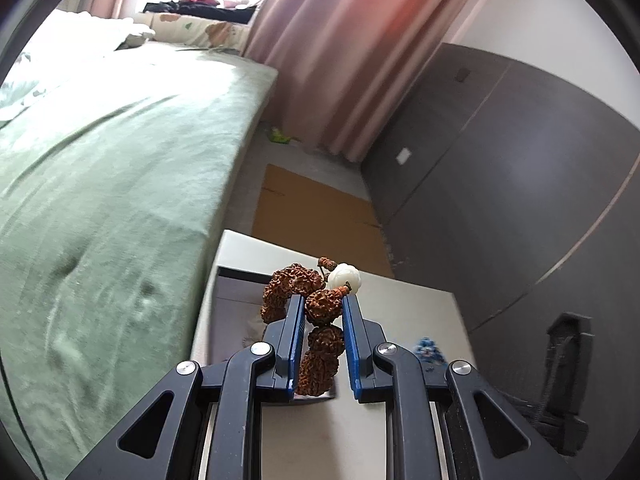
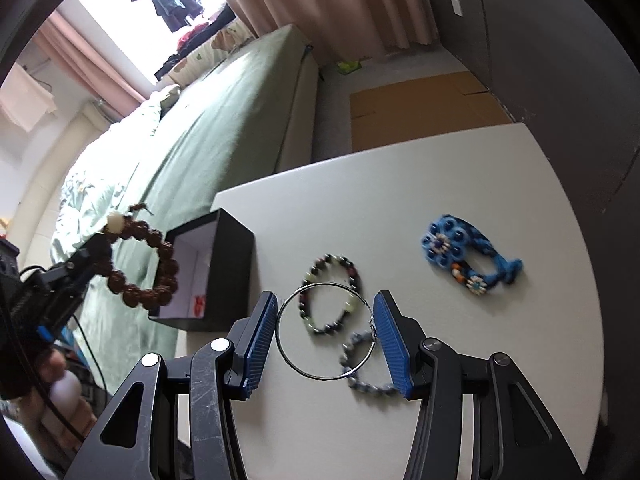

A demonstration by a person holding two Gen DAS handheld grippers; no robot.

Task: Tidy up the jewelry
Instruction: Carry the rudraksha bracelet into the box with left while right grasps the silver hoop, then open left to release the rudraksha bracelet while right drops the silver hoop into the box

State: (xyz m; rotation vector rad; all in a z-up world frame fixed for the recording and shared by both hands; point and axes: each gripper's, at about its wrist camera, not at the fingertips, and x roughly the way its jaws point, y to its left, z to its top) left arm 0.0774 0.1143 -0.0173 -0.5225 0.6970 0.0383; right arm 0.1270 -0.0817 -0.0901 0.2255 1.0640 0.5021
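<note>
White and bare over most of its top, the table (image 2: 460, 184) carries the jewelry; a green-covered bed (image 2: 224, 120) runs along its left edge. At the table's far left corner stands a black box (image 2: 234, 264), open at the top, white inside.

The left gripper (image 1: 322, 306), seen in the right wrist view coming in from the left over the bed, is nearly closed and clamps a brown bead bracelet (image 1: 320, 308) of rough, knobbly seeds with one white bead (image 1: 346, 277). The bracelet hangs in the air just to the left of the box, clear of the table.

The right gripper (image 2: 326, 336) stands about half open, and a thin silver hoop (image 2: 326, 330) spans the gap between its blue pads (image 2: 260, 336); the hoop touches both, so it seems to be held lightly.

Beneath the hoop a dark bead bracelet (image 2: 354, 276) with a pale green bead lies on the table, near the front of the box. A grey-blue bead bracelet (image 2: 366, 384) lies just beside it, partly behind the right finger. A blue woven bracelet (image 2: 464, 254) with flower patterns lies well apart toward the right edge.
</note>
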